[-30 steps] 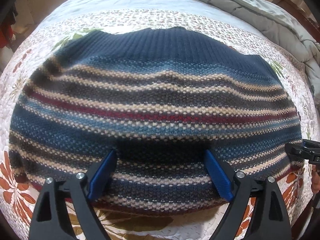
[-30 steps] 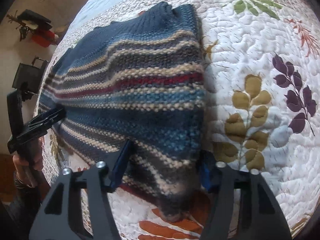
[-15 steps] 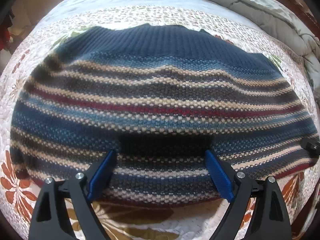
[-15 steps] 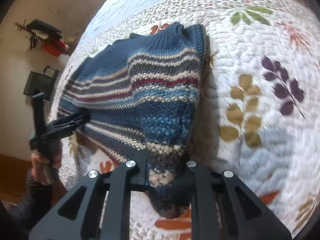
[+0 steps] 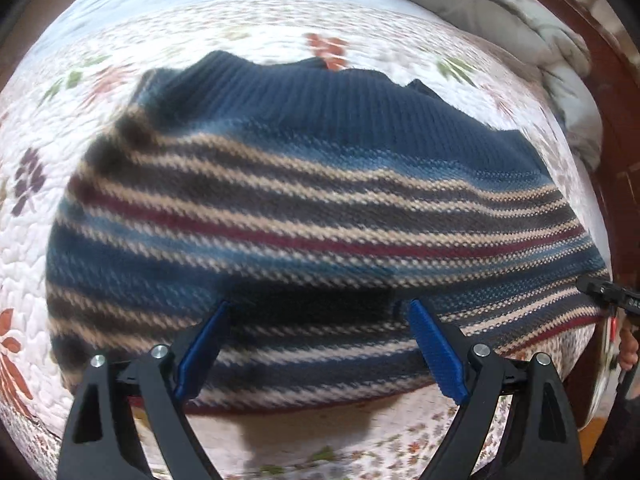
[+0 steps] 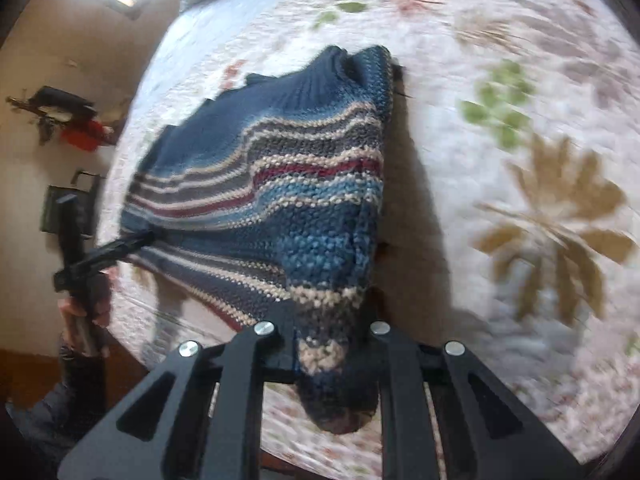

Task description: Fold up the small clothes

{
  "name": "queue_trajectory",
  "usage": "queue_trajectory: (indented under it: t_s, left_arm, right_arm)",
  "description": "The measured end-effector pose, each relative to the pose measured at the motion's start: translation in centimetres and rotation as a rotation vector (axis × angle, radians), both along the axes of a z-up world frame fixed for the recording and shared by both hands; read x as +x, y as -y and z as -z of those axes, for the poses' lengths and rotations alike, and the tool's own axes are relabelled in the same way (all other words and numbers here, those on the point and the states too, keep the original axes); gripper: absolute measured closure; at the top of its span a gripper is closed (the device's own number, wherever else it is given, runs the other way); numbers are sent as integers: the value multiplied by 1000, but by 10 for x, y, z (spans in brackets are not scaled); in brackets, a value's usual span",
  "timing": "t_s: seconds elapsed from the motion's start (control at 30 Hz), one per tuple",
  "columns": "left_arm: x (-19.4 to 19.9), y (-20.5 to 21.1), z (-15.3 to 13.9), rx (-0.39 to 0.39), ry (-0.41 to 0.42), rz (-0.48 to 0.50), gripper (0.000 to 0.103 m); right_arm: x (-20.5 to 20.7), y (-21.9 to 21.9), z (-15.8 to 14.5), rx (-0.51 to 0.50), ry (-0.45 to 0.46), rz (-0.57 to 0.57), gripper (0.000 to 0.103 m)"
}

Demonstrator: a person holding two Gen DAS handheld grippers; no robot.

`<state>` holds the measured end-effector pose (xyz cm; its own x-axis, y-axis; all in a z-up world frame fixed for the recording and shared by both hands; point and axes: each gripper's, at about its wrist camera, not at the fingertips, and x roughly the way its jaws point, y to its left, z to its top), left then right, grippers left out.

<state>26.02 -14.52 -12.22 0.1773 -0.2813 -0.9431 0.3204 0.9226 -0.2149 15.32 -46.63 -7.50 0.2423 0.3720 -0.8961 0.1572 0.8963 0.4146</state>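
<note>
A small striped knit sweater (image 5: 312, 216), navy with cream, grey, blue and red bands, lies on a floral quilt. In the left wrist view my left gripper (image 5: 316, 344) is open, its blue pads (image 5: 436, 356) spread over the sweater's near hem. In the right wrist view my right gripper (image 6: 332, 344) is shut on the sweater's near corner (image 6: 324, 352) and lifts it off the quilt; the sweater (image 6: 280, 184) stretches away from it. The left gripper (image 6: 120, 248) shows at the sweater's far-left edge there. The right gripper's tip (image 5: 608, 292) shows at the right edge of the left wrist view.
The white floral quilt (image 6: 520, 160) covers the bed. A grey duvet (image 5: 500, 8) is bunched at the far side. A dark wooden bed frame (image 5: 616, 128) runs along the right. A wall with dark and red objects (image 6: 68, 120) lies beyond the bed.
My right gripper closed on the sweater's corner and raised it, pulling that side up. The left gripper stayed open and drew back a little from the hem.
</note>
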Motion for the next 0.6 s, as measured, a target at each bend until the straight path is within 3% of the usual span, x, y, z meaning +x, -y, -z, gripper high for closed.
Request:
queue_trajectory:
  t_s: [0.13,0.3,0.6]
  left_arm:
    - [-1,22,16,102,69,12,10]
    - [-4,28,34,129,110,60,3]
    - [-17,-2,7,32,94,9,4]
  right_arm:
    - [-2,1,17,-21,-32,17,89]
    - [9,-15,46,-67,-82,39,88]
    - [3,-23,12,-97,-54,88,88]
